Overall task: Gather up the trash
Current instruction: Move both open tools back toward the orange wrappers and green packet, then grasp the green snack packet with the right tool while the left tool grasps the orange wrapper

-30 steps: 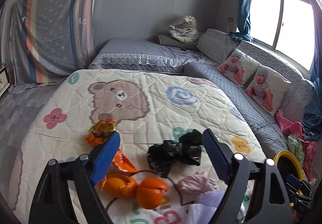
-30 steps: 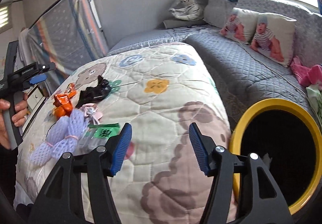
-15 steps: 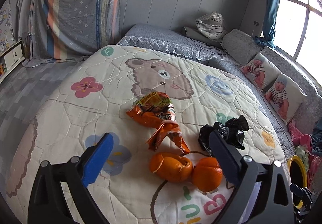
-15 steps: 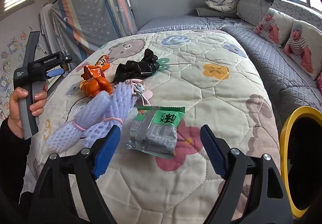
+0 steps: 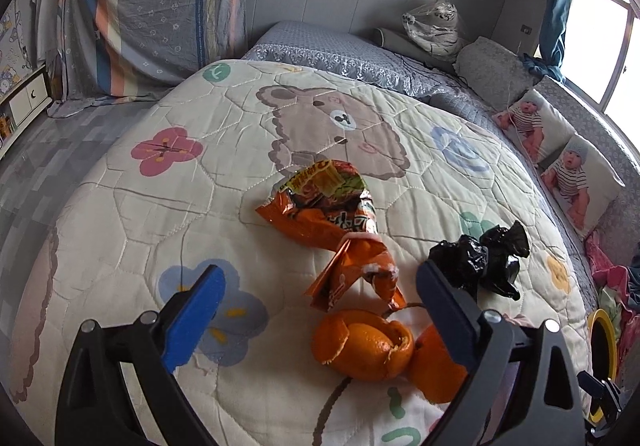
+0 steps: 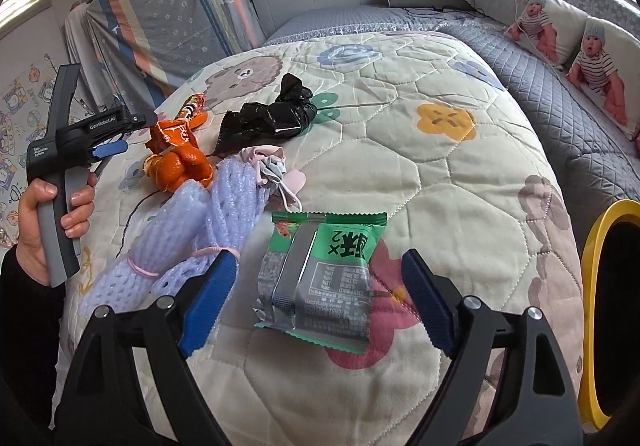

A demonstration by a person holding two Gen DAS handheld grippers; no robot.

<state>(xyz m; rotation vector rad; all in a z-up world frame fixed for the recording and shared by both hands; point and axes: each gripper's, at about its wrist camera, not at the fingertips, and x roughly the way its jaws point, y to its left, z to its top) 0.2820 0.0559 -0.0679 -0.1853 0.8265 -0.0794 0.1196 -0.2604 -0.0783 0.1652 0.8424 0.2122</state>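
Trash lies on a bear-print quilt [image 5: 168,205]. My left gripper [image 5: 320,306] is open above an orange snack bag [image 5: 328,213] and orange peel [image 5: 364,346], with a black plastic bag [image 5: 480,262] just past its right finger. My right gripper [image 6: 316,294] is open around a green wrapper [image 6: 324,278]. Purple foam netting [image 6: 192,238] lies by its left finger, with a crumpled face mask [image 6: 272,169] beyond. The left gripper [image 6: 104,133] also shows in the right wrist view, held by a hand.
A yellow-rimmed bin [image 6: 596,306] stands at the bed's right side; its rim also shows in the left wrist view [image 5: 600,338]. Grey bedding with baby-print pillows [image 6: 568,45] runs along the right. A striped sheet [image 5: 152,5] hangs at the back left.
The left gripper has swung left and forward over the snack bag and orange peel. The right gripper has turned from the bin towards the green wrapper and closed in on it. Both stayed open.
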